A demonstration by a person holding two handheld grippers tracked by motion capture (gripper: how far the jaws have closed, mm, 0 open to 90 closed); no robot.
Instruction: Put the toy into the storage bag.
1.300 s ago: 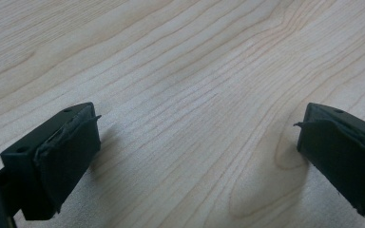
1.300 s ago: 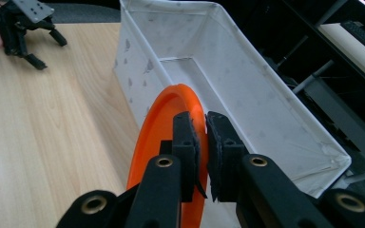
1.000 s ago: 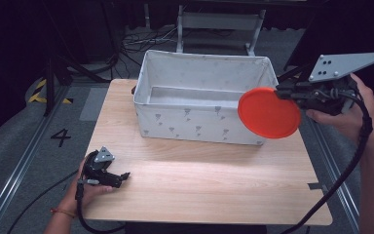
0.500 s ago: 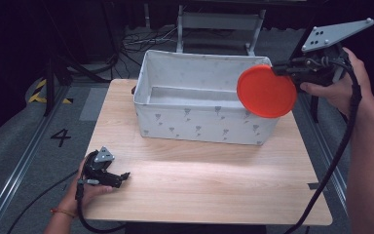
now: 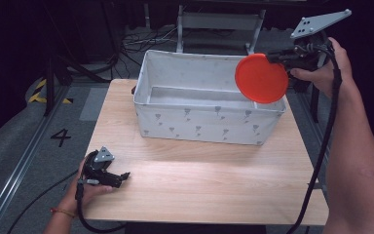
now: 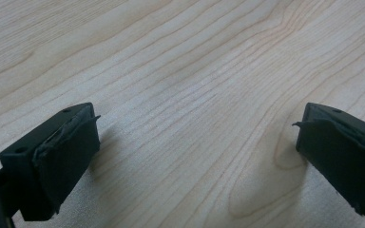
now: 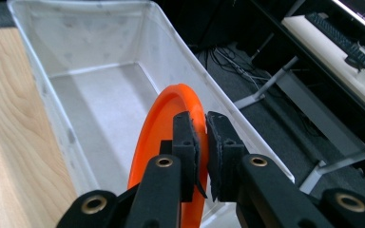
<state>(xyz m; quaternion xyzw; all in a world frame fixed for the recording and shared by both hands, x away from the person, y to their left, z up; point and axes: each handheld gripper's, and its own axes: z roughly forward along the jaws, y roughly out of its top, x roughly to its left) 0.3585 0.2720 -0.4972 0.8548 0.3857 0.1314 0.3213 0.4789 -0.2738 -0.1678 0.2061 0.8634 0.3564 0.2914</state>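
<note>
An orange plate [image 5: 261, 78] hangs on edge over the right end of the white fabric bin [image 5: 195, 127], held by its rim in my right gripper [image 5: 278, 57]. Seen from the right gripper view, the two black jaws of that gripper [image 7: 202, 137] pinch the plate's [image 7: 167, 116] rim above the bin's [image 7: 64, 123] bare floor. My left gripper [image 5: 122, 176] rests low at the near left corner of the wooden table [image 5: 214, 180]. Its jaws [image 6: 197, 142] stand wide apart over bare wood, with nothing between them.
The bin sits toward the far side of the table and holds nothing that I can see. Beyond the bin stands a metal frame [image 5: 219, 22], with cables on the dark floor. A rail and a floor marking "4" [image 5: 61, 137] lie to the left.
My right gripper has carried the orange plate up and to the left, from beside the bin's right front corner to over its right end. The left gripper has stayed put.
</note>
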